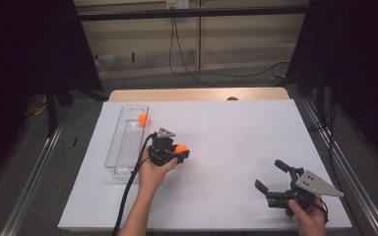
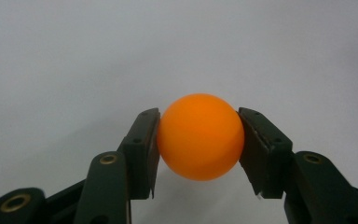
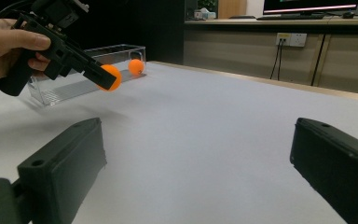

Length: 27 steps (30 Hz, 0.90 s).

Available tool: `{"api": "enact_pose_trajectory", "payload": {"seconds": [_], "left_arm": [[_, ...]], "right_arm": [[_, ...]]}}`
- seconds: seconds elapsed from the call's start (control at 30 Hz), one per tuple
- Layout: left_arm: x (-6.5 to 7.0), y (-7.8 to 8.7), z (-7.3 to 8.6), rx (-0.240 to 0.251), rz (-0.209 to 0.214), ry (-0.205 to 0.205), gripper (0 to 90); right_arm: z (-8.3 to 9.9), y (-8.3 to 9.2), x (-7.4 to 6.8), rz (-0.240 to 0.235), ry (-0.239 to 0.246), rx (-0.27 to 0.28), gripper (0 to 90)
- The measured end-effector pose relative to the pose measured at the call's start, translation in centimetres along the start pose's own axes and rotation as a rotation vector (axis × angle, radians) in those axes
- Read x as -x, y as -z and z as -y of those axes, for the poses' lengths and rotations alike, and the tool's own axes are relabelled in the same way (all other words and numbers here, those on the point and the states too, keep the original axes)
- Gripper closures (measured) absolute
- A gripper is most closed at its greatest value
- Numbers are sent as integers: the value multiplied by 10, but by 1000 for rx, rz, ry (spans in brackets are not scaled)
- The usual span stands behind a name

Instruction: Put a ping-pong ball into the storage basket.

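My left gripper is shut on an orange ball, lifted a little above the white table. Both black pads press the sides of that ball in the left gripper view. From the right gripper view the same ball hangs in the left gripper clear of the table. A second orange ball lies at the far end of a clear plastic tray, and this ball sits inside the tray behind the held one. My right gripper rests open at the near right, nothing between its jaws.
The white table sheet runs bare between the two grippers. A wooden table edge lies at the back. Cables cross the floor behind, and dark curtains stand at both sides.
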<state>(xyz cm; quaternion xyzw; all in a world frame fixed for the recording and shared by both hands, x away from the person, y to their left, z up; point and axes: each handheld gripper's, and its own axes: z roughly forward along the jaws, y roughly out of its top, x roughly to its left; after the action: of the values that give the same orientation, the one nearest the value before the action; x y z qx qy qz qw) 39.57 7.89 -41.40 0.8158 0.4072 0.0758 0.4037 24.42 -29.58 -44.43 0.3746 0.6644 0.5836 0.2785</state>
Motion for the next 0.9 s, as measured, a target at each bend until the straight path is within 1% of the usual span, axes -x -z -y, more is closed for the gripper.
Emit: {"api": "enact_pose_trajectory", "payload": {"seconds": [0.13, 0.2, 0.27, 0.3, 0.43, 0.53, 0.6, 0.63, 0.9], "left_arm": [[-2, 3, 0, 2, -1, 7, 507], [-2, 4, 0, 10, -5, 17, 507], [-3, 5, -1, 6, -3, 11, 507], [-3, 6, -1, 15, -3, 21, 507], [-5, 8, -1, 11, -8, 18, 507], [-6, 10, -1, 18, -8, 32, 507], [-7, 11, -2, 21, -8, 25, 507], [-7, 11, -2, 29, -7, 35, 507], [-9, 14, -2, 27, -7, 35, 507]], "right_arm": [[0, -1, 0, 0, 0, 1, 27], [-1, 0, 1, 2, 0, 2, 27], [-1, 0, 2, 1, 3, 5, 27], [-1, 0, 2, 2, 1, 4, 27], [0, 0, 3, 5, 4, 1, 27], [0, 0, 2, 3, 8, 3, 27], [0, 0, 1, 2, 5, 3, 27], [0, -1, 1, 2, 5, 1, 27], [-1, 0, 3, 2, 7, 3, 27]]}}
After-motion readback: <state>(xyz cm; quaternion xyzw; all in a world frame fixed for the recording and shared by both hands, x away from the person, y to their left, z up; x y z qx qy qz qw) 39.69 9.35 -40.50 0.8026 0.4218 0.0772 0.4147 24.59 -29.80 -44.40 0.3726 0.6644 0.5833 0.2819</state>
